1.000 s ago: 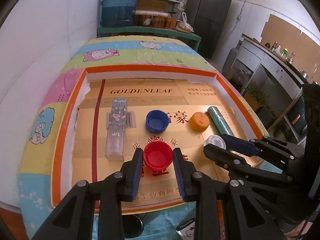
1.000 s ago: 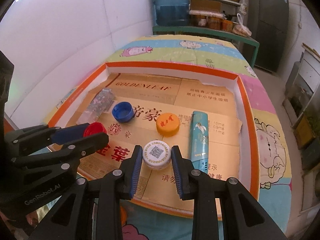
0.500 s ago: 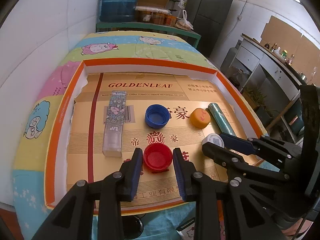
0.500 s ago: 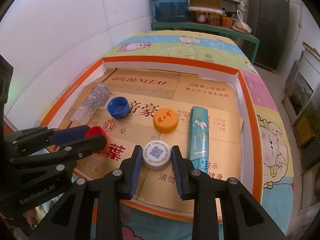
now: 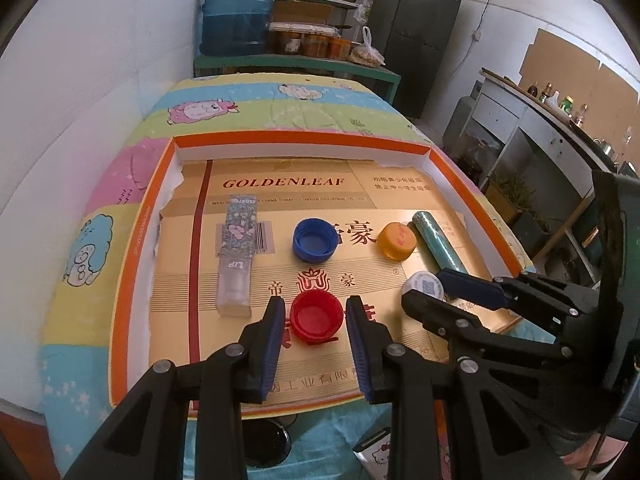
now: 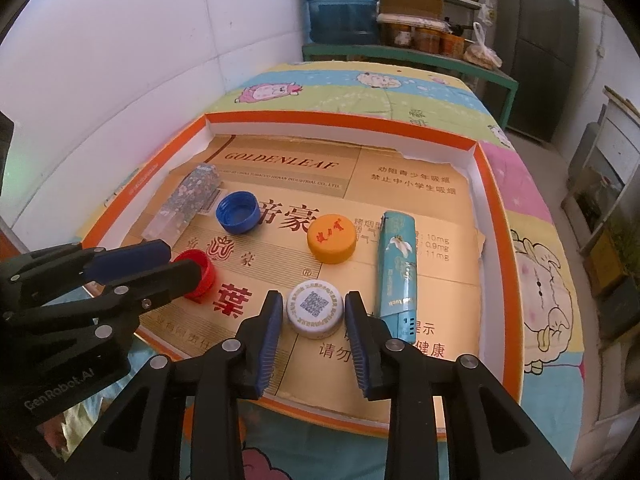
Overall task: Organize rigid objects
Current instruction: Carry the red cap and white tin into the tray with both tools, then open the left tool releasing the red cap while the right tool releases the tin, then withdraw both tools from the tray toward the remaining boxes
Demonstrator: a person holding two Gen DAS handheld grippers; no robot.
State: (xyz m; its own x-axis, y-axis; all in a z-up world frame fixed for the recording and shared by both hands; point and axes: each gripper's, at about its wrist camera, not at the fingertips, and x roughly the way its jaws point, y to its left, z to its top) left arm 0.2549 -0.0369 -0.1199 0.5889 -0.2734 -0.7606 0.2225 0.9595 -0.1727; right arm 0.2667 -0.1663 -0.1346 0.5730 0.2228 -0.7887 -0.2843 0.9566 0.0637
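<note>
A red cap [image 5: 316, 316] sits between the fingers of my left gripper [image 5: 316, 312], which is shut on it, in an orange-rimmed tray [image 5: 132, 240]. A white QR-code cap [image 6: 315, 307] sits between the fingers of my right gripper [image 6: 315, 312], which is shut on it. Both caps are low over the cardboard; I cannot tell if they touch it. A blue cap [image 5: 315, 239], an orange cap [image 5: 397, 240], a teal box [image 6: 396, 268] and a clear floral tube [image 5: 237, 252] lie on the cardboard.
The tray [image 6: 492, 208] lies on a cartoon-print quilt [image 5: 260, 108]. A blue water jug [image 5: 239, 12] and shelves stand at the far end. A white wall runs along the left, with a black fridge [image 5: 416, 28] and a counter on the right.
Both grippers have pulled back and risen slightly with their caps still held. The other objects have not moved.
</note>
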